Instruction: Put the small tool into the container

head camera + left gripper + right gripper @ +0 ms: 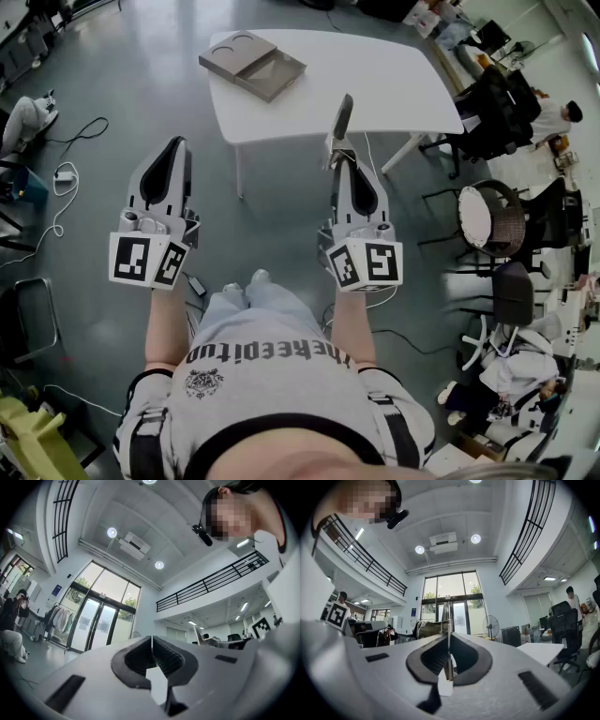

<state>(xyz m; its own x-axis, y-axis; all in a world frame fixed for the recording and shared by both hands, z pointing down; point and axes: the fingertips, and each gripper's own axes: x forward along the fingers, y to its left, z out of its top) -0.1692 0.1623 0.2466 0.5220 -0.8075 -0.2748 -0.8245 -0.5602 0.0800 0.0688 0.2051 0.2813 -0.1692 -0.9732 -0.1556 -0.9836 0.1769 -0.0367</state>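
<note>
In the head view both grippers are held out in front of the person, short of the white table (375, 89). My right gripper (339, 152) is shut on a thin, flat, dark small tool (343, 117) that sticks out past the tips toward the table. The tool (449, 620) shows edge-on between the closed jaws of my right gripper (449, 641) in the right gripper view. My left gripper (174, 145) is shut, with nothing between its jaws (152, 641). The container (251, 64), a flat grey-brown box with round recesses, lies on the table's far left part.
Office chairs (492, 220) and a seated person (553, 117) are at the right. Cables (61, 178) lie on the grey floor at the left. Both gripper views point up at the ceiling and the glass doors (450, 606).
</note>
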